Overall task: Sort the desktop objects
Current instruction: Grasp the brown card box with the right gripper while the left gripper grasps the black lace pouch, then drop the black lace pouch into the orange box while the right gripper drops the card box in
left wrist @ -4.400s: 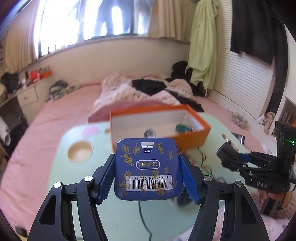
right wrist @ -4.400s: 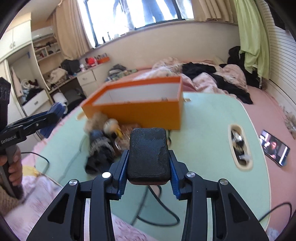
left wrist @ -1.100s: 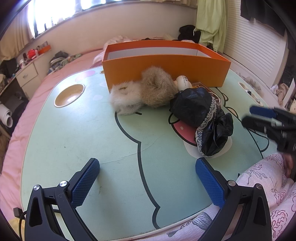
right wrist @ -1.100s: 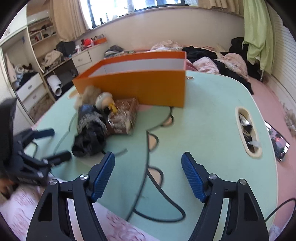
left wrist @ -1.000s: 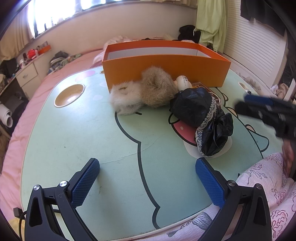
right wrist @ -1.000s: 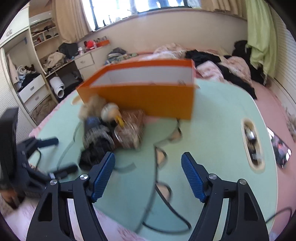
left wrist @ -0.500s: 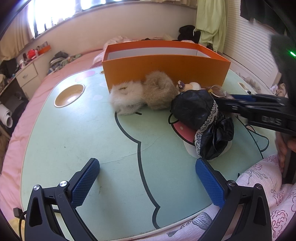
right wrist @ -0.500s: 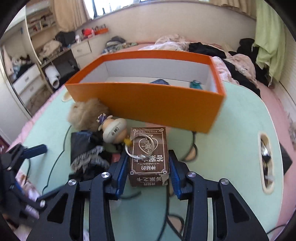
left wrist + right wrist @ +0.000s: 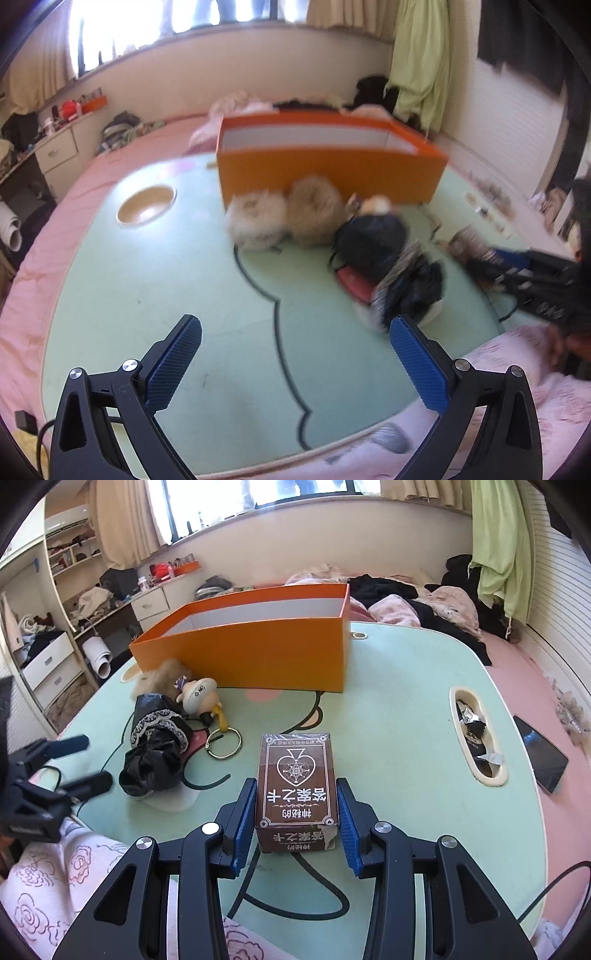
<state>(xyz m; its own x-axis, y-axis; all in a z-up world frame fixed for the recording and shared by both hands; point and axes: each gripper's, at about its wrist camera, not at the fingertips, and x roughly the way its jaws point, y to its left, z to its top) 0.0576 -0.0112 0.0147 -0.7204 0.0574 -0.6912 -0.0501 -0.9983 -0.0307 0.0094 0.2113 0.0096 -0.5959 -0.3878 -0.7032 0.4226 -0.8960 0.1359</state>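
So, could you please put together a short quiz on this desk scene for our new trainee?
1. True or false: the right hand-held gripper is shut on the brown card box.
2. Which lies nearest the metal key ring? A) phone B) doll keychain C) wooden cup holder
3. Fill in: the left hand-held gripper is ____ and holds nothing.

Key: 1 true; 2 B, the doll keychain; 3 open.
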